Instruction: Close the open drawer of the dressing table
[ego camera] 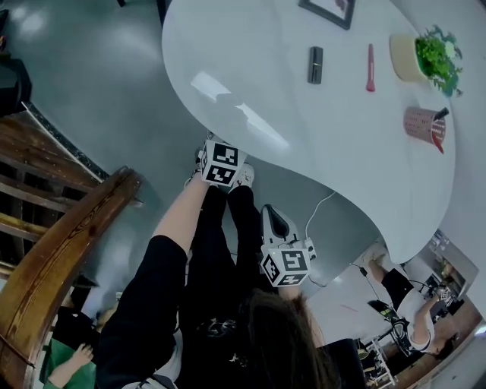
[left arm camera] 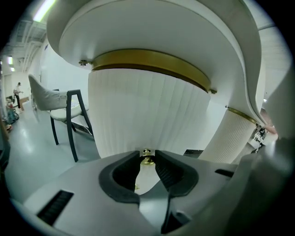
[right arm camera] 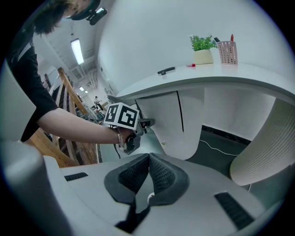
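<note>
Left gripper: you are clamping its fingers on the gold knob of the ribbed white drawer under the bench top. Right gripper: fingers are pressing together, empty.

We see a white curved surface carrying: picture frame at the far edge, dark tube, pink brush beside it, potted plant, pink mesh cup.
</note>
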`<action>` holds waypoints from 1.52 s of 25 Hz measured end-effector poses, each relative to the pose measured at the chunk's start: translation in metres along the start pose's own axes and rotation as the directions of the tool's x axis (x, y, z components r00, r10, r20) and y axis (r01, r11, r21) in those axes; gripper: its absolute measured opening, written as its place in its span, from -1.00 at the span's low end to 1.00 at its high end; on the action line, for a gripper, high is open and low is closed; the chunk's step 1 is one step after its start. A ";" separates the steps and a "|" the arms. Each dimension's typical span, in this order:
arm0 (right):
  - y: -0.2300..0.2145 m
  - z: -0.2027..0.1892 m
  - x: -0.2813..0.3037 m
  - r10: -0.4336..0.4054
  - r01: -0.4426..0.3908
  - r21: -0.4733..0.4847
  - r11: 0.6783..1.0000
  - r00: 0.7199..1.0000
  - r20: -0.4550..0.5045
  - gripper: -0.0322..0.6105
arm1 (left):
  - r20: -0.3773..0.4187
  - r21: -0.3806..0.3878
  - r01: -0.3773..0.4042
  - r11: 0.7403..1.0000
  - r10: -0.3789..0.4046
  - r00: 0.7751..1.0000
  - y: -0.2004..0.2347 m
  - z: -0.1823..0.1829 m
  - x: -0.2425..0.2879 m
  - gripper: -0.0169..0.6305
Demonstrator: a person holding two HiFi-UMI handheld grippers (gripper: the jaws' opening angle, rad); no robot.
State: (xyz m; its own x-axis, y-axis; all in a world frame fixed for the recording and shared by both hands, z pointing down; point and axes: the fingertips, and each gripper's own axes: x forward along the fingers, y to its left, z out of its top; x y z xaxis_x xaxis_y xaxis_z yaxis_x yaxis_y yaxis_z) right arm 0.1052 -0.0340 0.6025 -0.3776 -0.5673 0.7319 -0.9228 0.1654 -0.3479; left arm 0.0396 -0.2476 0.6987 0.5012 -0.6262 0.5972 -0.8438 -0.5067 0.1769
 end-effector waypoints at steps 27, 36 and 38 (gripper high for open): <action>-0.008 0.026 -0.018 -0.042 0.039 0.030 0.999 0.992 0.118 -0.82 | -0.027 0.013 0.048 0.999 -0.048 0.999 -0.014 -0.010 -0.065 -0.41; -0.001 0.049 -0.031 -0.036 0.029 0.043 0.999 0.981 0.188 -0.82 | 0.014 -0.003 0.043 0.999 -0.043 0.999 -0.037 0.021 -0.132 -0.40; 0.002 0.060 -0.035 -0.026 0.019 0.034 0.999 0.978 0.208 -0.82 | 0.028 -0.016 0.040 0.999 -0.039 0.999 -0.044 0.030 -0.145 -0.40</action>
State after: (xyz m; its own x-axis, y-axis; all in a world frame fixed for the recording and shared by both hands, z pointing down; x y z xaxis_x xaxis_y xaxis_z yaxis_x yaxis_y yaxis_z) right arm 0.1214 -0.0626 0.5414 -0.3291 -0.7270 0.6026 -0.9268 0.1264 -0.3536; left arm 0.0101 -0.1520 0.5806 0.5391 -0.6221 0.5678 -0.8262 -0.5216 0.2130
